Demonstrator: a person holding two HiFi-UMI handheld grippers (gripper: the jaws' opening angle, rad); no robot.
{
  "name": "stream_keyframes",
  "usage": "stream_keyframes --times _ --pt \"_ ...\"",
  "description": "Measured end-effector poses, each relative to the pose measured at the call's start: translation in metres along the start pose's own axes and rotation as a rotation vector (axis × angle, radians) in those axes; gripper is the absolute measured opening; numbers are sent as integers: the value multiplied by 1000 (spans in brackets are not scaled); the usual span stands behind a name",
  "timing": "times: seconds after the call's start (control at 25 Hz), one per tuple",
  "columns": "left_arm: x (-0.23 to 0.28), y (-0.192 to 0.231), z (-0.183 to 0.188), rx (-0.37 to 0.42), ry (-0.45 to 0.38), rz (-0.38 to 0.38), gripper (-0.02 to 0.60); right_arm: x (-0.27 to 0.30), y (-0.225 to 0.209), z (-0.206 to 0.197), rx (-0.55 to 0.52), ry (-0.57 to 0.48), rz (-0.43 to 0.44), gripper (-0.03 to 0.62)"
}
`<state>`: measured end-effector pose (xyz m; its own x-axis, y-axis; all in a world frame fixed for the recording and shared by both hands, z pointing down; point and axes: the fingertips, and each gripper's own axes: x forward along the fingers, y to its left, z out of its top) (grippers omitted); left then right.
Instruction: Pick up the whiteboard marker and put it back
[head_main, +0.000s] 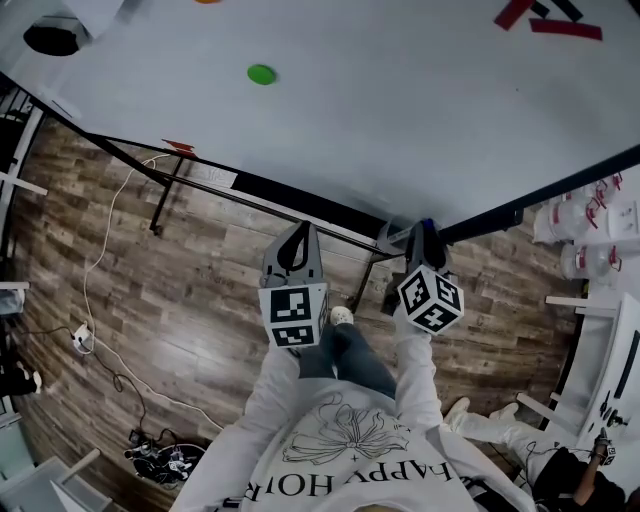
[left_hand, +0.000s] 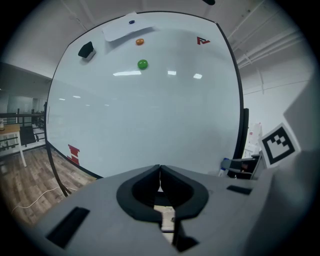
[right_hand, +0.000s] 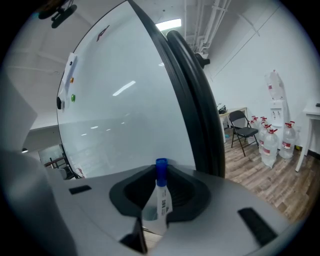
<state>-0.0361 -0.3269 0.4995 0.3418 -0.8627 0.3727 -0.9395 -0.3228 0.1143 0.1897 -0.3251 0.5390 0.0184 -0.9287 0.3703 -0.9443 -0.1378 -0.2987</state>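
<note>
**Marker (right_hand: 161, 200) held in my right tongs (right_hand: 161, 169)**

My right tongs are closed on the marker. It stands upright between the two jaws, with its blue cap poking out past the tips and its white barrel running back into the gap towards me. In the head view these tongs sit at the lower edge of the whiteboard (head_main: 400, 110), and its dark frame rises just to their right.

My left tongs (left_hand: 160, 170) are closed on nothing, the jaws meeting tip to tip. They hang just beside the right pair, facing the board.

I judge the marker to be light and stiff, so weight is no worry. Its barrel is smooth round plastic, though, and it may roll or pivot between flat pads if I squeeze off-centre. The best hold is across the middle of the barrel. The cap is a poor place to grip, since it could pull off and drop the body. My hold seems to be on the barrel below the cap, though I cannot tell exactly how high. A firm, even squeeze should keep it from tilting as I set it back.
</note>
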Motion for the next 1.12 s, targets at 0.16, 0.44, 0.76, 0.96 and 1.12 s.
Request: stream_keyframes --times 0.16,0.44,0.76,0.96,1.12 --pt "-3 1 5 -1 -12 8 6 -6 8 12 -36 -19 29 64" --pt "-11 1 23 1 -48 15 6 -25 37 48 -259 -85 70 63" --pt "-22 7 45 -3 -98 35 6 -41 81 88 -323 -161 159 63" --pt "-33 21 54 -5 -123 63 6 -39 107 90 -352 -165 209 64" --pt "-42 37 58 -8 -137 98 6 -34 128 87 -379 -157 245 64"
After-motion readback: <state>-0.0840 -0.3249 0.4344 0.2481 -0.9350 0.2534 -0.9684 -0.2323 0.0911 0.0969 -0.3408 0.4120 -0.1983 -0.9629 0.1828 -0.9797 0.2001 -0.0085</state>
